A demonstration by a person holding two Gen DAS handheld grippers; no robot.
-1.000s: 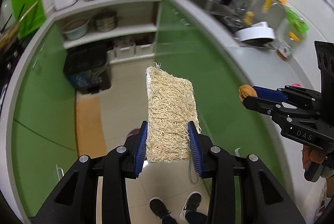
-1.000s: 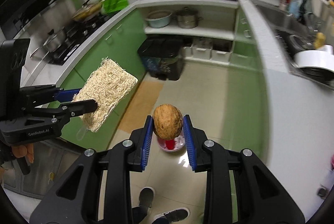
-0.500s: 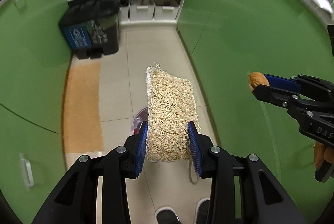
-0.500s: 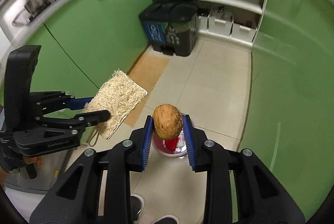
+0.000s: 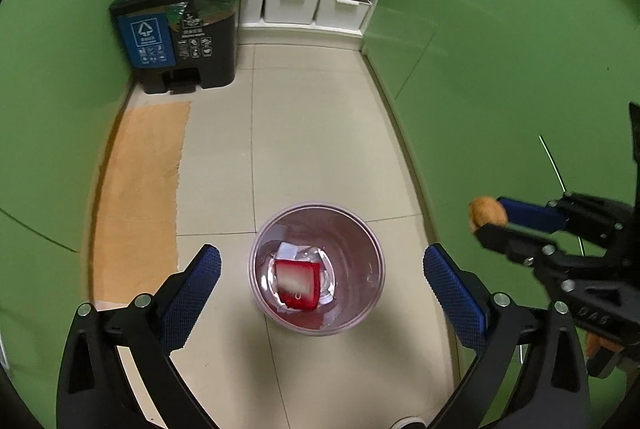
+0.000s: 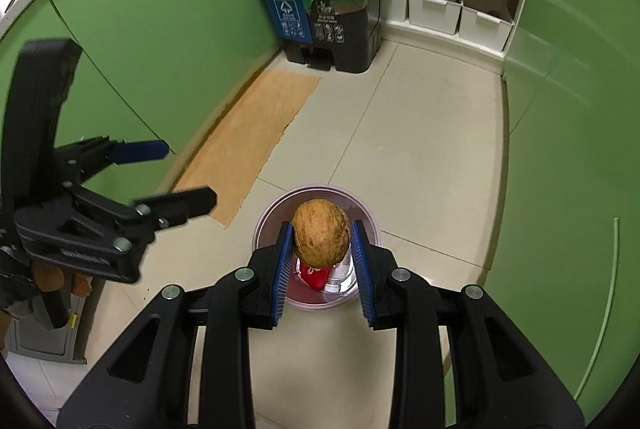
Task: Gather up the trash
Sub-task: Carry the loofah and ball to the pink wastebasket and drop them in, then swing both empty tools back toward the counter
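Gone is the scrubber from your left gripper (image 5: 320,269), its jaws now apart above the bin (image 5: 316,271) at lower centre; your right gripper (image 6: 320,243) clamps the walnut (image 6: 320,238).

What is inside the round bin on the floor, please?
The round bin holds a red packet on crumpled clear plastic. A pale blurred patch lies on the packet; anything beneath is covered.

Over the floor's near middle, the right gripper (image 6: 321,249) clamps a walnut (image 6: 320,238) above the pink bin (image 6: 272,219), the left gripper (image 6: 188,175) spread wide beside it.
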